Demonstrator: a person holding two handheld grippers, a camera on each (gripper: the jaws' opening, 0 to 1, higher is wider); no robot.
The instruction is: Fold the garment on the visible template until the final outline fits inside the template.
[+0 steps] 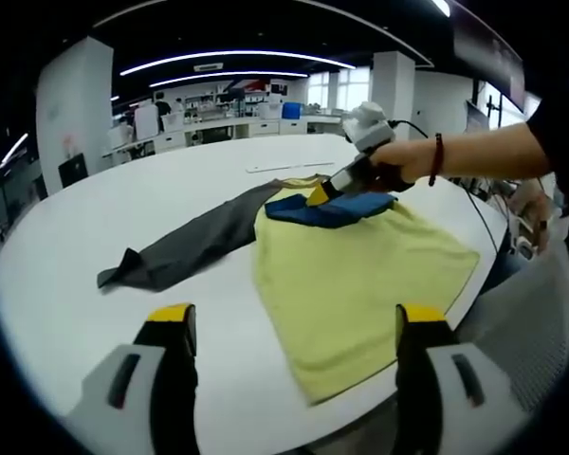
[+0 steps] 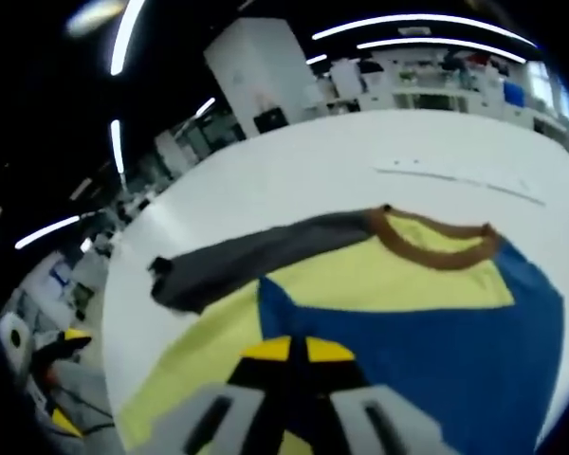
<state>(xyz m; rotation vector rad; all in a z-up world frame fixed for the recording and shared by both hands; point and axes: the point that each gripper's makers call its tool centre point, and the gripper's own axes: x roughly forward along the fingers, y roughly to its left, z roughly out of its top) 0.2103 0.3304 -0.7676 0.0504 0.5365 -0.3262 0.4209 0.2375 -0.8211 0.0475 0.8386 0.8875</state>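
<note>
A yellow shirt (image 1: 351, 275) lies flat on the white table (image 1: 123, 199), its hem toward me. Its dark grey sleeve (image 1: 190, 248) stretches out to the left. The blue sleeve (image 1: 332, 209) is folded over the chest. The right gripper (image 1: 321, 194), held in a person's hand, has its tip on that blue sleeve. In the right gripper view the blue sleeve (image 2: 436, 332) spreads under the right gripper (image 2: 297, 349), whose jaws meet on the fabric, below the brown collar (image 2: 436, 248). My left gripper (image 1: 294, 315) hovers open over the table near the hem, nothing between its jaws.
The table's rounded edge runs close past the shirt's right side and hem. A thin pale strip (image 1: 280, 168) lies on the table beyond the collar. The person's arm (image 1: 474, 152) reaches in from the right. Desks and shelves stand far behind.
</note>
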